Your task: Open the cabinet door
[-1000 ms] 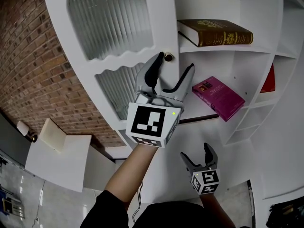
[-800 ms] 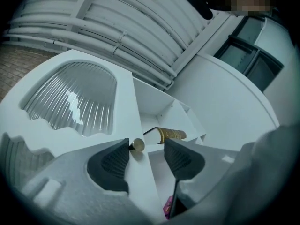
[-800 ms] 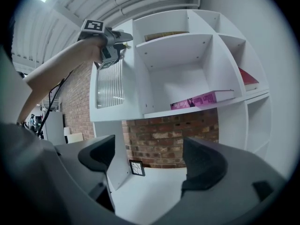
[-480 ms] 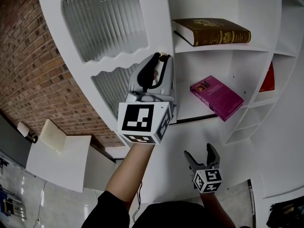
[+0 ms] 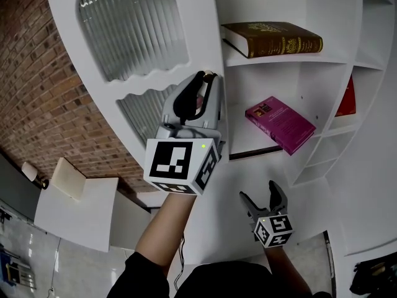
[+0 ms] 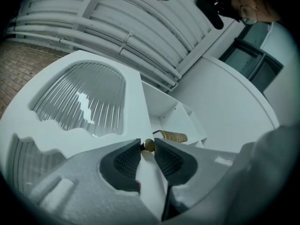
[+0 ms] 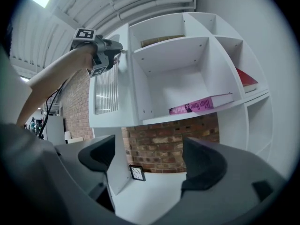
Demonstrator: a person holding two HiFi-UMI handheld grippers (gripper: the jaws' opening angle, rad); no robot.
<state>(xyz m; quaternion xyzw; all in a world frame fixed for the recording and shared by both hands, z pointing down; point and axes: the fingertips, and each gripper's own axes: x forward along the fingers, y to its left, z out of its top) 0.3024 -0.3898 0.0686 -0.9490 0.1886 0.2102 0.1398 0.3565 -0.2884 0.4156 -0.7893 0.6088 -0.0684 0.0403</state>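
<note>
One small brass knob [image 6: 149, 145] is all you have to pull by, and it sits at the free edge of the cabinet door [image 5: 205, 23], about midway up between the two ribbed glass panes [image 5: 133, 27]. Your left hand-held gripper [image 5: 208, 77] has just been closing its jaws, and in the left gripper view the knob stands between the pad tips with both pads pressed against it. Treat that as a pinch on a round, smooth, hard thing. It will likely want to slip out forward if you tug sharply, so keep the squeeze on and pull along a curve that follows the hinge, not straight back. The door itself looks like a stiff painted panel, probably light to moderate in weight and free to swing, but the glass makes it a poor place to push or lever. Stay on the knob or the white frame. Whether the door has left its frame yet I cannot tell. Your right hand-held gripper [image 5: 258, 191] hangs lower with its jaws wide apart and nothing between them, well away from the door, the brown book [image 5: 273, 39] and the pink book [image 5: 279, 124] on the open shelves [image 5: 291, 64].
</note>
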